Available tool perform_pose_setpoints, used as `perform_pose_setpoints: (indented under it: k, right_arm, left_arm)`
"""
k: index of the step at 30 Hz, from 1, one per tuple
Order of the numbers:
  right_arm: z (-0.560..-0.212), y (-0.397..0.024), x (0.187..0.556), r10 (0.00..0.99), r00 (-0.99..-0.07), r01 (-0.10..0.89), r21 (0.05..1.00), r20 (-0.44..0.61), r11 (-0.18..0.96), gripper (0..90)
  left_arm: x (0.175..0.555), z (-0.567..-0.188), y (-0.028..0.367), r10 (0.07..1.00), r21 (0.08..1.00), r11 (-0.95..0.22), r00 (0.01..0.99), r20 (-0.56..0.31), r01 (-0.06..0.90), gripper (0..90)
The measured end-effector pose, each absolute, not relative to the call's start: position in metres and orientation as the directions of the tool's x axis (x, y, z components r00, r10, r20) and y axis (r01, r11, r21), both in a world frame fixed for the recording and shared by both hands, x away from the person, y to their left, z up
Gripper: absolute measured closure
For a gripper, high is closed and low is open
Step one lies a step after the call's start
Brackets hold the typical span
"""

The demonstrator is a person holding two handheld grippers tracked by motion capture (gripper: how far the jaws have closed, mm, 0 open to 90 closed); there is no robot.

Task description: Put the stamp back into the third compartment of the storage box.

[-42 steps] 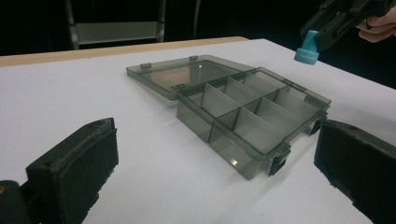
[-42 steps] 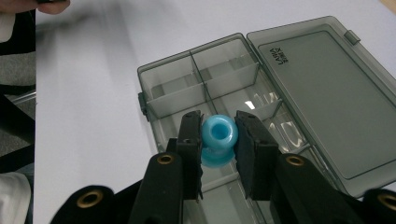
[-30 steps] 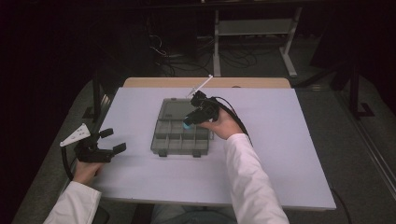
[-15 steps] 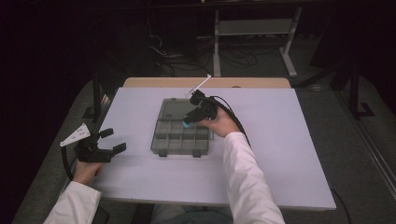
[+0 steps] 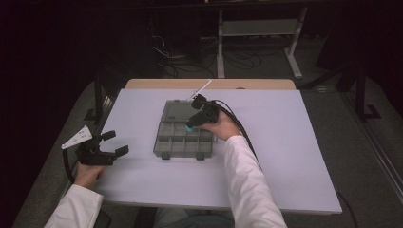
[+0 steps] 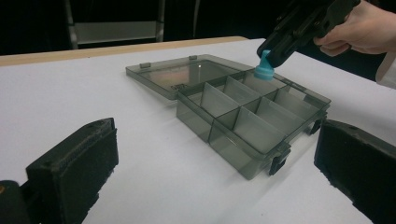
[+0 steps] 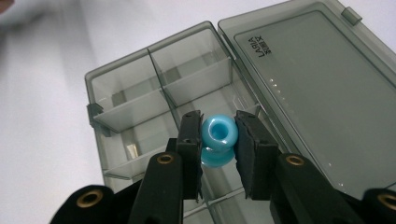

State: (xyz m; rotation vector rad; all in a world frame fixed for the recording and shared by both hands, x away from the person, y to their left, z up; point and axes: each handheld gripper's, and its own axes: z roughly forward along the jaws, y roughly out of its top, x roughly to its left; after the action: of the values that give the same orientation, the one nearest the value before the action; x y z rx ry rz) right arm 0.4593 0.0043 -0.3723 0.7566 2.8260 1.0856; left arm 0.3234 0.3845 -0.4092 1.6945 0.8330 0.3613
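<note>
A smoky clear compartment box point(image 5: 183, 140) lies open on the white table, its lid point(image 5: 179, 111) folded flat behind it. My right gripper point(image 7: 218, 135) is shut on a small blue spool-shaped bead point(image 7: 218, 140) and holds it just over a back compartment of the box point(image 7: 154, 102). From the left gripper view the bead point(image 6: 264, 70) hangs at the far row of the box point(image 6: 252, 116), under the right gripper point(image 6: 303, 23). My left gripper point(image 5: 111, 142) rests at the table's left edge, jaws wide apart with nothing between them, aimed toward the box.
The white table top point(image 5: 294, 137) has free room right of and in front of the box. A wooden strip point(image 5: 209, 84) edges its far side. Beyond stand a metal shelf frame point(image 5: 256, 28) and floor cables in the dark.
The right gripper has sunk a little with the blue bead, closer over the box's compartments. The left gripper has kept its place.
</note>
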Motion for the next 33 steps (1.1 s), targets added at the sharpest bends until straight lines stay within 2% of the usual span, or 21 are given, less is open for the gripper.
perform_pose_setpoints:
  k: [15,17,21,24,25,26,31,33]
  right_arm:
    - [-0.389,0.012,0.464,0.461,-0.875,0.454,0.582,0.149,0.674,70.2]
    - [-0.389,0.011,0.464,0.468,-0.872,0.455,0.589,0.143,0.668,61.7]
    - [-0.387,0.009,0.463,0.47,-0.869,0.461,0.599,0.155,0.654,57.4]
    - [-0.384,0.004,0.461,0.489,-0.858,0.476,0.607,0.16,0.636,47.8]
    - [-0.384,0.004,0.461,0.489,-0.858,0.476,0.607,0.16,0.636,47.8]
    - [-0.383,0.0,0.459,0.504,-0.848,0.49,0.608,0.164,0.625,41.9]
    - [-0.382,-0.008,0.456,0.518,-0.837,0.505,0.617,0.179,0.603,33.0]
    - [-0.38,-0.012,0.455,0.52,-0.835,0.504,0.629,0.18,0.592,33.0]
  left_arm:
    - [0.323,-0.409,0.383,0.683,0.939,-0.092,0.707,-0.183,0.332,0.0]
    - [0.323,-0.409,0.383,0.684,0.938,-0.09,0.705,-0.187,0.336,0.0]
    - [0.323,-0.409,0.383,0.684,0.939,-0.093,0.707,-0.181,0.331,0.0]
    - [0.323,-0.409,0.383,0.685,0.939,-0.09,0.705,-0.183,0.331,0.0]
    - [0.323,-0.408,0.383,0.686,0.939,-0.093,0.705,-0.181,0.332,0.0]
    - [0.322,-0.408,0.383,0.687,0.938,-0.09,0.703,-0.184,0.334,0.0]
    - [0.322,-0.409,0.383,0.688,0.938,-0.088,0.701,-0.187,0.337,0.0]
    - [0.322,-0.409,0.383,0.688,0.938,-0.088,0.701,-0.187,0.337,0.0]
